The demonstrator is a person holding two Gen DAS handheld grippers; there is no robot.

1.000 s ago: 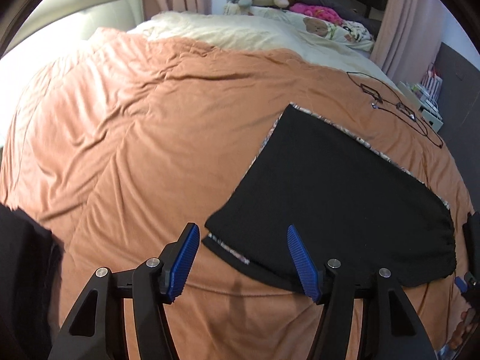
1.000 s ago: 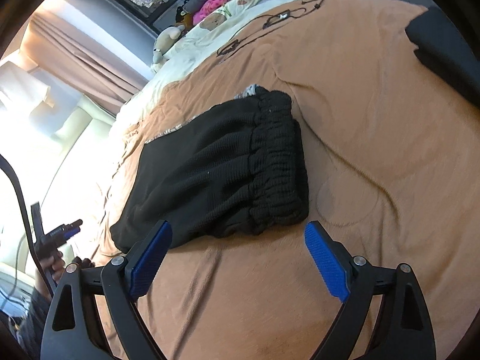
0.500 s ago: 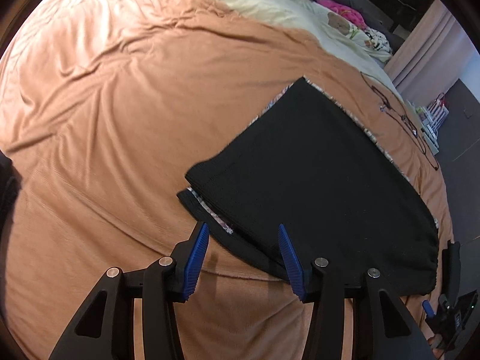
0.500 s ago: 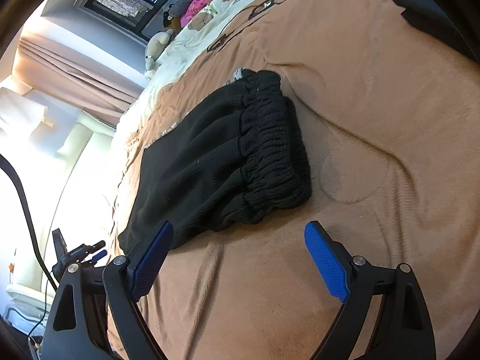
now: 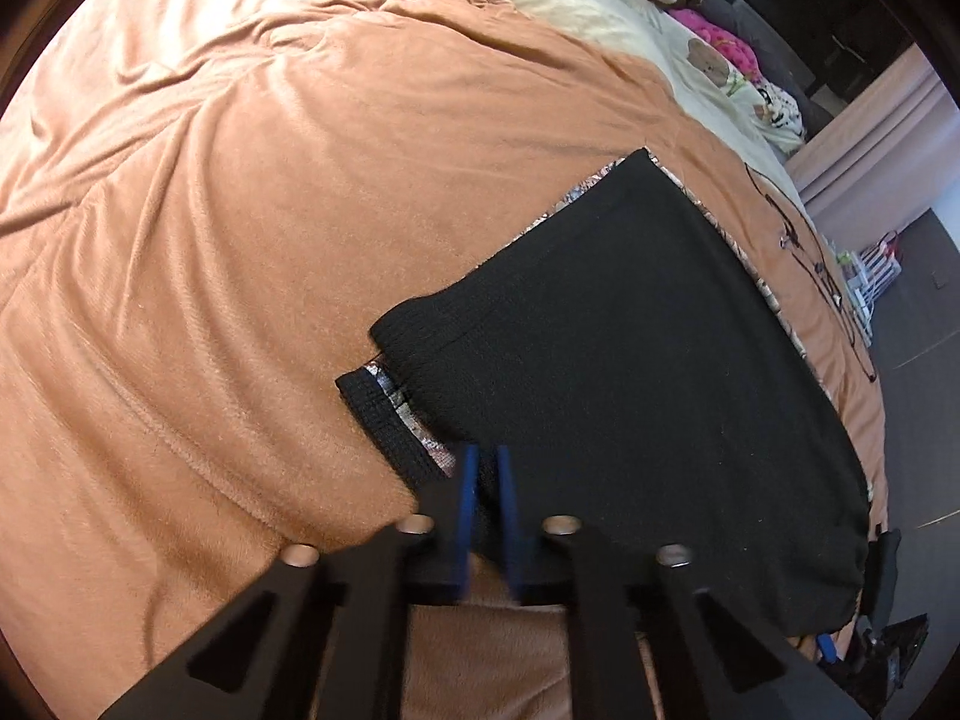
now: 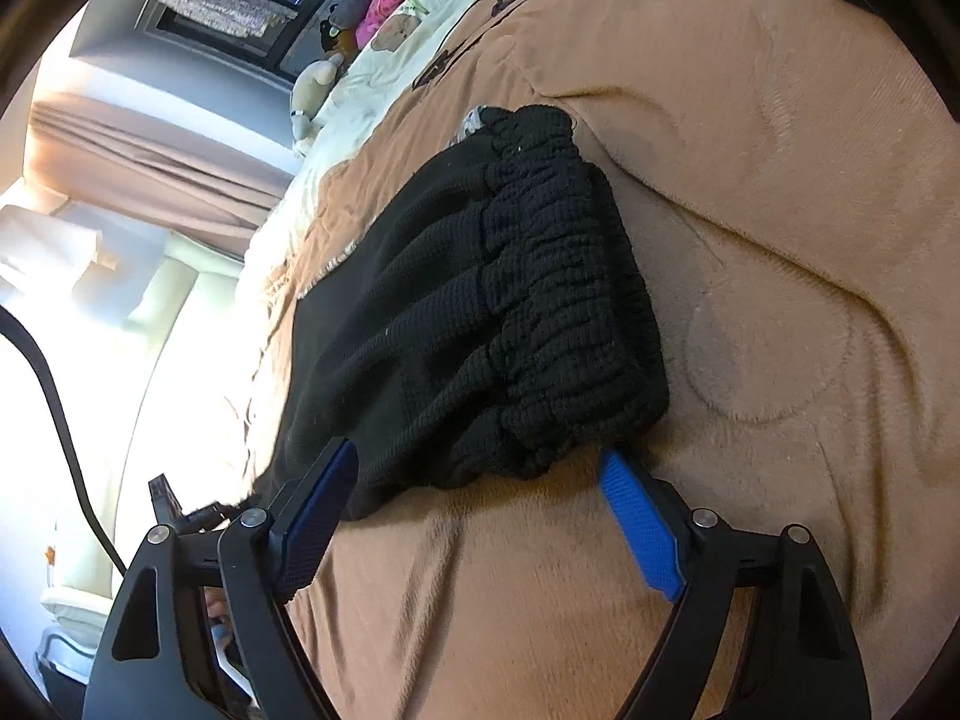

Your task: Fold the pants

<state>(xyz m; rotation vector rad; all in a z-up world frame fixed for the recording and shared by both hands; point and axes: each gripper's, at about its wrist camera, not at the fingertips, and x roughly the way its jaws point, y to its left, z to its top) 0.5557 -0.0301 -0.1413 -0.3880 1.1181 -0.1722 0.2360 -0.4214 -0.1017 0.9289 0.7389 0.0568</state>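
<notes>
Black folded pants (image 5: pixel 630 372) lay flat on the orange bed blanket (image 5: pixel 210 240), left tool (image 5: pixel 487 483) had just closed onto their hem edge, right tool (image 6: pixel 480 480) stood wide, narrowing, just beside the waistband (image 6: pixel 570 300), touching nothing.

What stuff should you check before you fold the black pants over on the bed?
1. Left gripper shut on the near edge of the black pants: ok, its jaws have just closed on the cloth.
2. Right gripper holding the waistband: not ok, its jaws have just been closing but stand open, gripping nothing.
3. Both cloth layers pinched on the left: cannot tell.
4. Pants lying flat on the orange blanket: ok.
5. Cable clear of the pants: ok, it lies apart.
</notes>
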